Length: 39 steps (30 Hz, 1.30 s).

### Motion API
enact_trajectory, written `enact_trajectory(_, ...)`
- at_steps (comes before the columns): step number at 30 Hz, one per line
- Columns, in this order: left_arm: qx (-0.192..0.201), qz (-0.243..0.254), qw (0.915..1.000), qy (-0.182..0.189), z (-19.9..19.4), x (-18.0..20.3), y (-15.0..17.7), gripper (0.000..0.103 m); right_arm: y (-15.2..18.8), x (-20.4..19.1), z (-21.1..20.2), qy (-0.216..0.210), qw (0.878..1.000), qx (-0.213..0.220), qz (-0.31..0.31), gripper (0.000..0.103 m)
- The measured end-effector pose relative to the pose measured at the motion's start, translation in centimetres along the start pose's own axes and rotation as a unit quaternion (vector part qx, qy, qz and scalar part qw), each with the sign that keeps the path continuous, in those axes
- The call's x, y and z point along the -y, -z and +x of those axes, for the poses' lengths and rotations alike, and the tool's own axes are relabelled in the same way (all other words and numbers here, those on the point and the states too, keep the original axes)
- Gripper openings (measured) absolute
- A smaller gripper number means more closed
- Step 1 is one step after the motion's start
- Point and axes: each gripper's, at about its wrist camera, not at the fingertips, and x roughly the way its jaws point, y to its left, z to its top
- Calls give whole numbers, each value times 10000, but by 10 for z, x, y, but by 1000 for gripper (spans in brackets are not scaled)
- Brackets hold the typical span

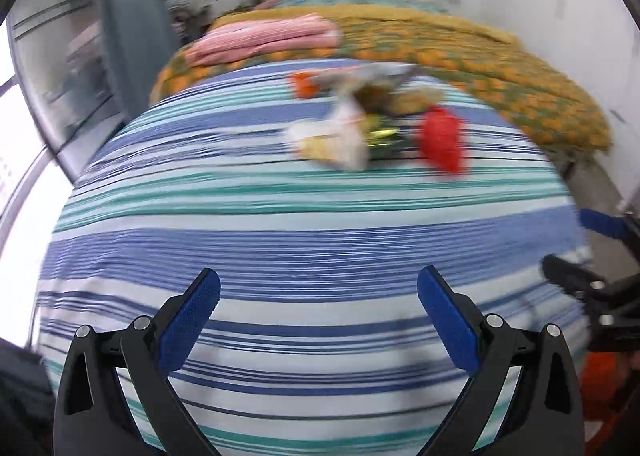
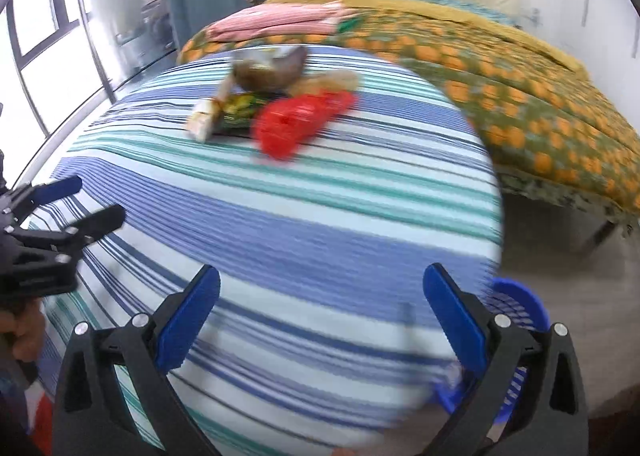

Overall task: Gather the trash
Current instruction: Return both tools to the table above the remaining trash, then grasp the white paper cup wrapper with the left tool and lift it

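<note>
A: Both the left gripper [image 1: 319, 288] and right gripper [image 2: 321, 284] are held wide apart, nothing between them.

B: The blurred heap of crumpled wrappers [image 2: 256, 104] is seen mid-table on the blue-and-green striped cloth [image 2: 280, 224]. One piece should be approached squarely (red wrapper [image 2: 296, 122] nearest).

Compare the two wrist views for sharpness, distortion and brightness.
Left wrist view: the trash pile on the striped cloth smears sideways with motion blur, while the left tool stays crisp; the window is blown out white. Right wrist view: the same blur on the red wrapper, the right tool is sharp; fisheye bends the bed into a curve.
</note>
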Motion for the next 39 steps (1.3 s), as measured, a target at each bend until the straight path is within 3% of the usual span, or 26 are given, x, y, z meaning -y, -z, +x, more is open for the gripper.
enact_trajectory(7,-440,-124,9986,-268,21,-33,5,97,-29,-18,37,210,9993,-294,41,98)
enact_trajectory(14,-363,-176,9987,-298,21,-32,8,97,-36,-10,58,382,9976,-529,235,98)
enact_trajectory(18,-468,-463,9978,-23,24,-40,8,97,-35,-9,60,434,9978,-367,337,98)
enact_trajectory(23,-457,-346,9984,14,23,-35,6,98,-35,-10,59,441,9979,-343,335,99)
enact_trajectory(28,-187,-434,9985,260,20,-29,-11,97,-35,-10,59,451,9978,-345,336,98)
enact_trajectory(35,244,-111,9983,513,20,11,-64,75,-34,-11,59,446,9978,-346,337,99)
enact_trajectory(39,83,27,9986,519,43,28,-89,60,-34,-11,59,450,9978,-347,333,99)
